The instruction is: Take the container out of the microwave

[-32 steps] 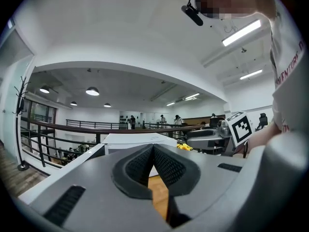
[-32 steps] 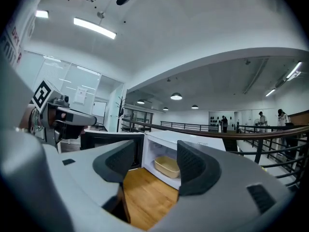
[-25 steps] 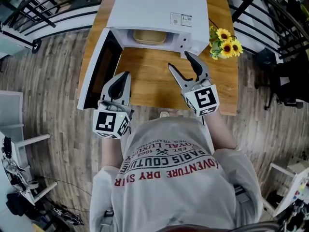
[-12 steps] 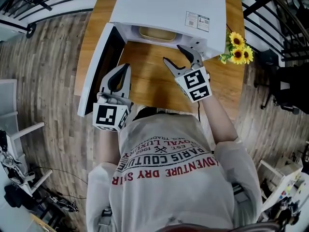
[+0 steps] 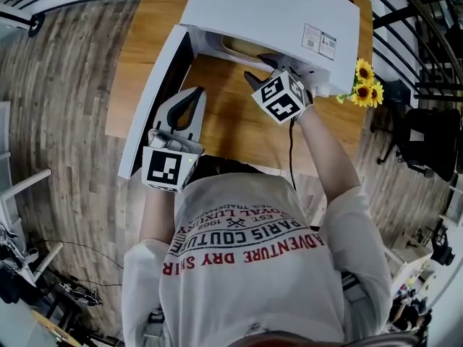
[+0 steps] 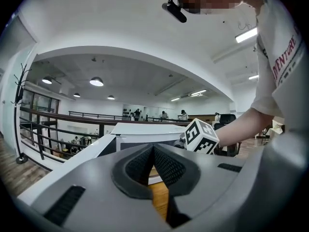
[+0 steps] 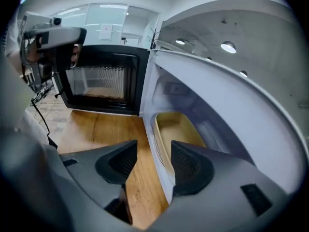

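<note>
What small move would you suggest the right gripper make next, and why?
Probably ease the right gripper a little further into the microwave so its jaws straddle the near wall of the container. Its jaws have just been closing but stand apart, that wall lined up between them, untouched.

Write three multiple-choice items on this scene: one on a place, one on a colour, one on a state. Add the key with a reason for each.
1. Where is the container relative to the microwave?
A) on top of it
B) inside it
C) behind it

2. What colour are the flowers?
A) yellow
B) red
C) blue

3. How is the door of the microwave?
A) shut
B) taken off
C) swung open

Key:
1 B: the right gripper view shows it lying in the cavity.
2 A: yellow petals show beside the microwave in the head view.
3 C: the door stands out from the opening, dark inner side showing.
</note>
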`<state>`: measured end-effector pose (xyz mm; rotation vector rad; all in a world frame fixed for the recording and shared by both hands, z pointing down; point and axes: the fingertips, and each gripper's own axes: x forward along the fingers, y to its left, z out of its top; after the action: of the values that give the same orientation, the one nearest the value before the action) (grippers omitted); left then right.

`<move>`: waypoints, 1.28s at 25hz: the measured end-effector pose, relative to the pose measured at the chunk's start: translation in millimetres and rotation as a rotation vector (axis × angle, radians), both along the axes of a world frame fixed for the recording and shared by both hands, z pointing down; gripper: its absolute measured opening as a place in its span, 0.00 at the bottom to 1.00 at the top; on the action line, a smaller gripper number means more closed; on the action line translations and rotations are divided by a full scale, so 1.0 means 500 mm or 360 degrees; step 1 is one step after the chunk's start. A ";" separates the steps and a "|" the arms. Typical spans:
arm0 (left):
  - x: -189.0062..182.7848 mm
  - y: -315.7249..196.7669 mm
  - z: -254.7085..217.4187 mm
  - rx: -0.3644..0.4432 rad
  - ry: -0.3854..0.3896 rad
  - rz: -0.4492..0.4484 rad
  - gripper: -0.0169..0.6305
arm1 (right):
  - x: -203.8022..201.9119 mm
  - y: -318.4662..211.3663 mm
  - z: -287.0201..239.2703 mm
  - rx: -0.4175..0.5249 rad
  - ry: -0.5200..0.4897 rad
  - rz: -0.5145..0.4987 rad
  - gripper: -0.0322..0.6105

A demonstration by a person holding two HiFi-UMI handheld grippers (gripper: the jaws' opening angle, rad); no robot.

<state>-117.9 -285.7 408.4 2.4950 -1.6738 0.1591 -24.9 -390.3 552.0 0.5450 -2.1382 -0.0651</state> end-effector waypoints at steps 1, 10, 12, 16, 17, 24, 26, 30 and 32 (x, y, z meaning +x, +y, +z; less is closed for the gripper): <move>-0.002 -0.002 0.002 0.0001 -0.0007 0.0008 0.05 | -0.008 -0.005 0.010 -0.0012 0.0040 -0.0036 0.42; -0.004 0.007 0.027 -0.0088 0.0044 -0.0028 0.05 | -0.030 -0.051 0.110 -0.0017 0.0378 -0.0251 0.35; -0.005 0.010 0.030 -0.0093 0.0048 -0.0034 0.05 | -0.031 -0.056 0.120 -0.0029 0.0398 -0.0254 0.30; -0.015 0.010 0.035 -0.0122 0.0068 -0.0070 0.05 | -0.031 -0.067 0.124 0.0007 0.0441 -0.0251 0.16; -0.016 0.009 0.035 -0.0125 0.0068 -0.0074 0.05 | -0.032 -0.068 0.123 0.0014 0.0444 -0.0252 0.15; -0.015 0.015 0.026 -0.0097 0.0035 -0.0016 0.05 | -0.035 -0.042 0.105 -0.0009 0.0384 -0.0210 0.12; -0.018 0.018 0.024 -0.0098 0.0039 -0.0007 0.05 | -0.035 -0.024 0.096 -0.0007 0.0353 -0.0186 0.12; -0.017 0.026 0.012 -0.0075 0.0040 0.0031 0.05 | -0.028 0.022 0.074 -0.0018 0.0287 -0.0124 0.11; -0.013 0.032 0.007 -0.0063 0.0037 0.0060 0.05 | -0.024 0.047 0.061 -0.0024 0.0241 -0.0073 0.11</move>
<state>-124.5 -269.6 412.0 2.4909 -1.6000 0.1648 -37.1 -366.9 582.7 0.4674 -2.0019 -0.1125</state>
